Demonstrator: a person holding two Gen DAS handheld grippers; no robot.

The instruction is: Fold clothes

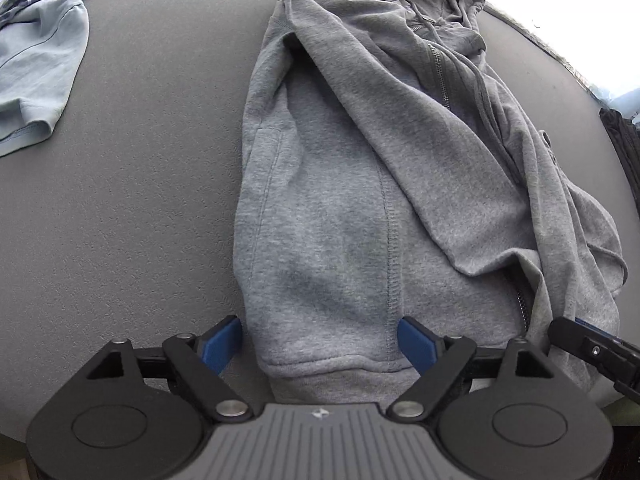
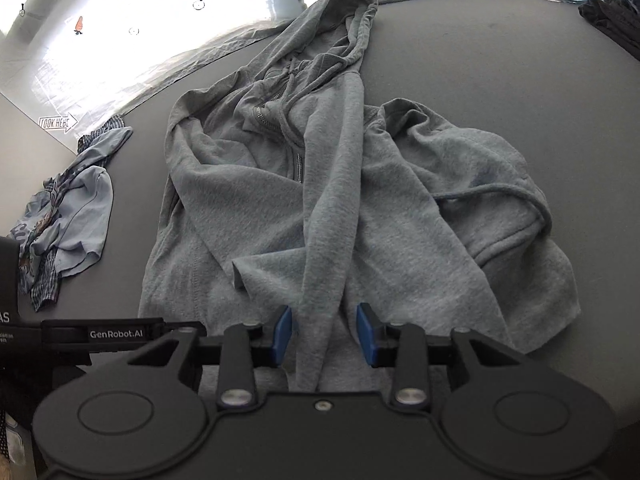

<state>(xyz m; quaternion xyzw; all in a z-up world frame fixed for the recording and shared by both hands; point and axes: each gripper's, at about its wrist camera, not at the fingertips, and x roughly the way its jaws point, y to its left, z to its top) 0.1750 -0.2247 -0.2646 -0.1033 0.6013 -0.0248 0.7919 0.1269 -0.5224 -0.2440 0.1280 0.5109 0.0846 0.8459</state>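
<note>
a: we've got the grey hoodie (image 2: 320, 184) crumpled on the table (image 1: 140, 200), hem nearest us.

b: left gripper (image 1: 320, 344) and right gripper (image 2: 325, 332) both gape, unclamped, straddling the hem; next we pinch and spread it flat.

grey zip hoodie (image 2: 320, 184): 1 | light blue T-shirt (image 1: 36, 76): 1 | plaid garment (image 2: 46, 288): 1 | dark folded garments (image 2: 612, 16): 1 pile | grippers: 2 – left gripper (image 1: 320, 344), right gripper (image 2: 324, 334)
</note>
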